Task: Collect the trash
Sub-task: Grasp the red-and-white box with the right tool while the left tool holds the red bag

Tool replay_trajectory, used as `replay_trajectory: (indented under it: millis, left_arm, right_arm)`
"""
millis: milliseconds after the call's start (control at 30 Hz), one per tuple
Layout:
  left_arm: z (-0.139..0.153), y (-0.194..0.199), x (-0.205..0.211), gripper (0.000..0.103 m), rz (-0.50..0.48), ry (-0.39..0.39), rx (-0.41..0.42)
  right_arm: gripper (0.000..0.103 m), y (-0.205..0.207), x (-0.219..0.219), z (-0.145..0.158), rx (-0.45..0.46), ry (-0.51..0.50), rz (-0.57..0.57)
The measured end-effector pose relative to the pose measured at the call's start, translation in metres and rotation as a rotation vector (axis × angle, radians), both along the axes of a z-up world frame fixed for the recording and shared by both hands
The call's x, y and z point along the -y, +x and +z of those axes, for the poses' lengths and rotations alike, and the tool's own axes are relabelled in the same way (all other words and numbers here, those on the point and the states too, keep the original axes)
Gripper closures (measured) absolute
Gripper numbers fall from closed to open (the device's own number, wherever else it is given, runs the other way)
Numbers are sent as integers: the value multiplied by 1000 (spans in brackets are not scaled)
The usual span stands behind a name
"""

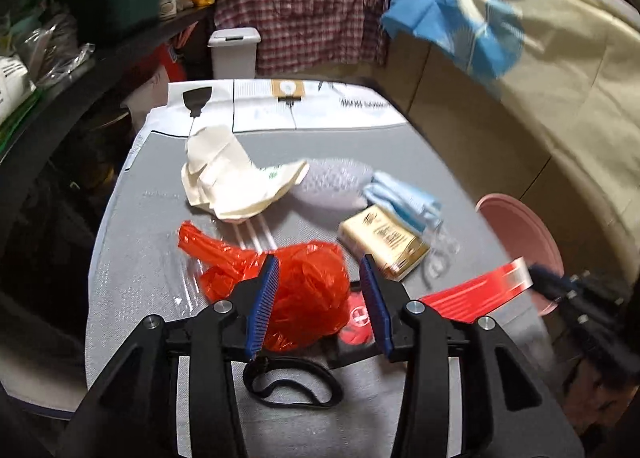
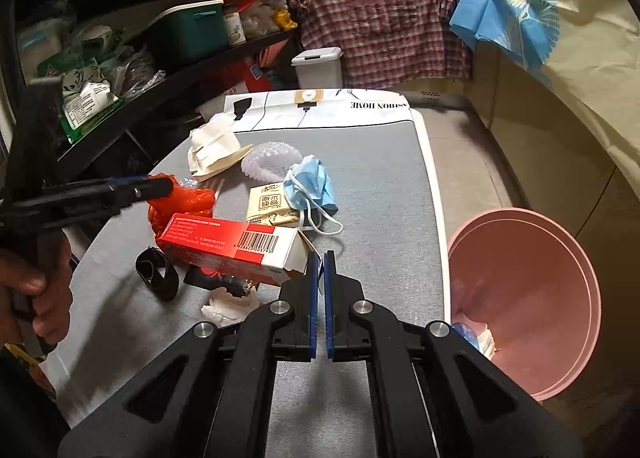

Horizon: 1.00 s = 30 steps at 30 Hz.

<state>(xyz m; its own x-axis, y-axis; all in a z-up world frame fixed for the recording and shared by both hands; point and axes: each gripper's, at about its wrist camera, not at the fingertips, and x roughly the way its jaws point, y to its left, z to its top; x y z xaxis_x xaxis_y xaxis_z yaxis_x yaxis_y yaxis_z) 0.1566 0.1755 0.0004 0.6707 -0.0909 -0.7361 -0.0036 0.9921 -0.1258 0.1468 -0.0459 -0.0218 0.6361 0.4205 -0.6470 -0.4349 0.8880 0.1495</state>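
Observation:
A crumpled red plastic bag (image 1: 308,294) (image 2: 180,201) lies on the grey table (image 2: 380,197). My left gripper (image 1: 320,262) (image 2: 160,187) stands open around it; the left pad touches the bag and the right pad is apart from it. My right gripper (image 2: 320,256) (image 1: 536,274) is shut on the end flap of a red-and-white box (image 2: 232,246) (image 1: 476,290), held just above the table. A pink bin (image 2: 520,213) (image 1: 532,225) stands off the table's right edge with some trash in it.
On the table lie a cream paper bag (image 2: 212,153), a white foam net (image 2: 272,161), a blue mask (image 2: 312,185), a tissue pack (image 2: 268,205), a black band (image 2: 156,270) and a white tissue (image 2: 228,306). Cluttered shelves (image 2: 160,57) stand to the left.

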Motion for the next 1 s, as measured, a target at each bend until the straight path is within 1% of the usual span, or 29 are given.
replay_trajectory:
  millis: [33, 67, 133, 433, 800, 1000]
  left_arm:
    - [-1, 0, 0, 74, -2, 4, -3]
    - [-2, 0, 1, 74, -7, 14, -6]
    - [0, -2, 4, 83, -8, 41, 3]
    - [19, -13, 16, 84, -20, 71, 57]
    - [46, -37, 31, 85, -43, 60, 122]
    - [57, -49, 38, 85, -48, 52, 145]
  right_arm:
    - [100, 0, 1, 0, 5, -6, -3]
    - [100, 0, 2, 0, 6, -7, -6]
    - [100, 0, 4, 1, 8, -5, -12]
    - [100, -2, 20, 10, 28, 10, -49]
    - [100, -18, 32, 25, 65, 16, -72]
    - [100, -29, 41, 40, 86, 22, -74]
